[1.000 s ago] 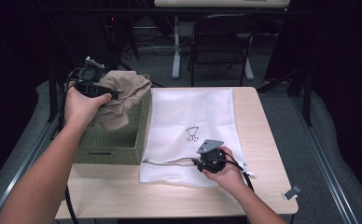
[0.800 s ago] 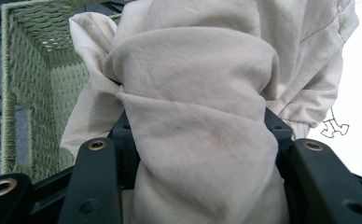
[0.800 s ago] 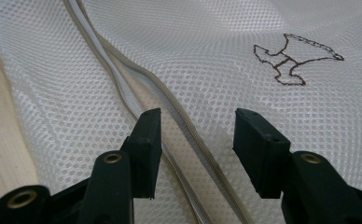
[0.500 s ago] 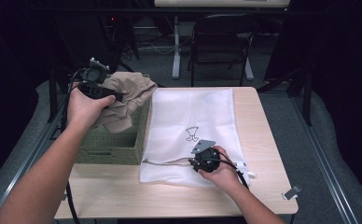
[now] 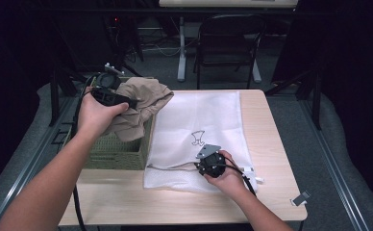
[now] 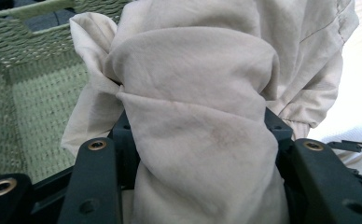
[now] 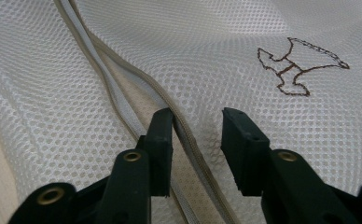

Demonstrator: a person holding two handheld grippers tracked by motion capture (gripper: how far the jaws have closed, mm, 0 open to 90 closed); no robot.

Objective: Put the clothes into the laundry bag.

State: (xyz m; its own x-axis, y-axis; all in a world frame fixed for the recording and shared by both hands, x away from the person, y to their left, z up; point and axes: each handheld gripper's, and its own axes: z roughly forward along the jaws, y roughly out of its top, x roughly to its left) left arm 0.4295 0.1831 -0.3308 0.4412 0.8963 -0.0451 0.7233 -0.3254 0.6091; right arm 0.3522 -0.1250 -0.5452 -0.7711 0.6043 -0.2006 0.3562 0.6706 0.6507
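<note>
Garment (image 5: pixel 139 108): plain beige. Basket (image 5: pixel 117 149): woven, olive green. Mesh bag (image 5: pixel 199 120): white, fine honeycomb net, brown outline emblem (image 7: pixel 300 67), grey-beige zip (image 7: pixel 123 88). Counter (image 5: pixel 271 144): pale wood grain. Fingers (image 7: pixel 163 140): matt black.

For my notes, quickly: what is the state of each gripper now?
Left gripper: shut on the beige garment.
Right gripper: open, jaws just closing, astride the mesh laundry bag's zipper edge.
</note>
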